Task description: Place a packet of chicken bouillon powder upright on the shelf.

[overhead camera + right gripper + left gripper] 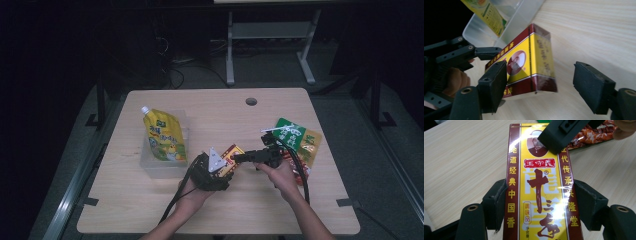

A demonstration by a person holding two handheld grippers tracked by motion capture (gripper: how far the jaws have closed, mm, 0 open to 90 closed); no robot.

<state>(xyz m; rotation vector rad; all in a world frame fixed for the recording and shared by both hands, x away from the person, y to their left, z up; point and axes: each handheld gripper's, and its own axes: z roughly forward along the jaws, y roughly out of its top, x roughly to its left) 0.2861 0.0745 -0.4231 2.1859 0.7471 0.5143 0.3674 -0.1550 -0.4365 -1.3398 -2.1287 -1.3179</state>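
the box: red-and-yellow seasoning box [540, 195], shrink-wrapped carton with Chinese lettering and a little portrait on the front. It's just off the wooden table [210, 210], near the middle, between my two hands.

left claw: my left gripper [540, 206] is pinching the box across its narrow width, one pad on each long red edge. Solid hold as far as I can tell.

right claw: my right gripper [544, 86] is spread, with the box's far end sitting between the jaws. One pad is right at the front face, but the other is clearly off it, so no grip yet.

how it'll handle: my guess is light and stiff, but the glossy wrap looks slippery and thin cardboard will dent if I crush it. I'd squeeze flat across the short end or the long edges, not on the corners.

around it: clear plastic tub [165, 160] just left of my left hand, with a yellow spouted drink pouch [162, 135] leaning in it. Green snack packet [292, 135] lies by my right hand.

view differences: the left gripper view gives the whole printed front plus the tip of the other claw over the portrait. The right gripper view gives the box's end face and side, and the tub right behind it. The high view is the one that places everything on the table.
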